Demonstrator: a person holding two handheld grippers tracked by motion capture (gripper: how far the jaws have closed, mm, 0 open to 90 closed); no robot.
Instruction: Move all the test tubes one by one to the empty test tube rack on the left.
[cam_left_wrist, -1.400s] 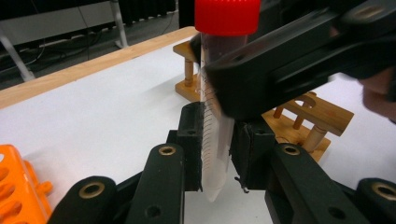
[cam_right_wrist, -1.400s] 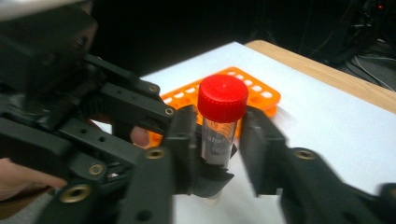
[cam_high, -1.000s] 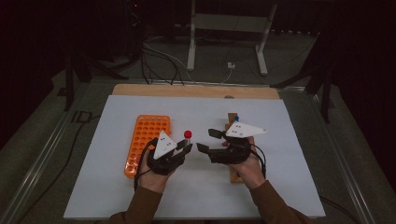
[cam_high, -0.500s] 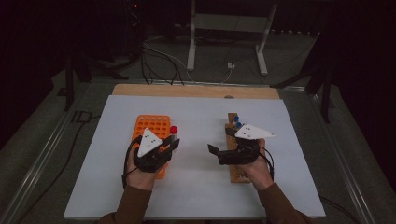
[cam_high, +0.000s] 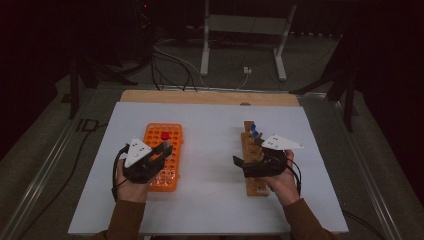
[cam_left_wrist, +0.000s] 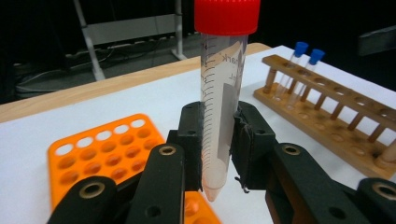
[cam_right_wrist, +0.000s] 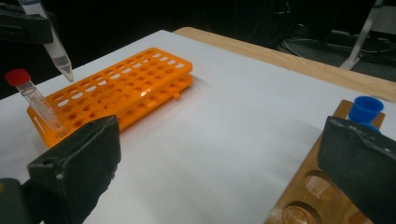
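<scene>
In the high view, the left gripper had shifted left from mid-frame to above the orange rack, while the right gripper had settled lower beside the wooden rack. In the left gripper view, the jaws pinched the red-capped tube upright, centre frame. In the right gripper view, the jaws had just been opening and stood spread, nothing between them.

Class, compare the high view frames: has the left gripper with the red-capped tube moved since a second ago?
Yes. The left gripper, shut on the red-capped tube, has moved leftward, from beside the orange rack to over it.
</scene>
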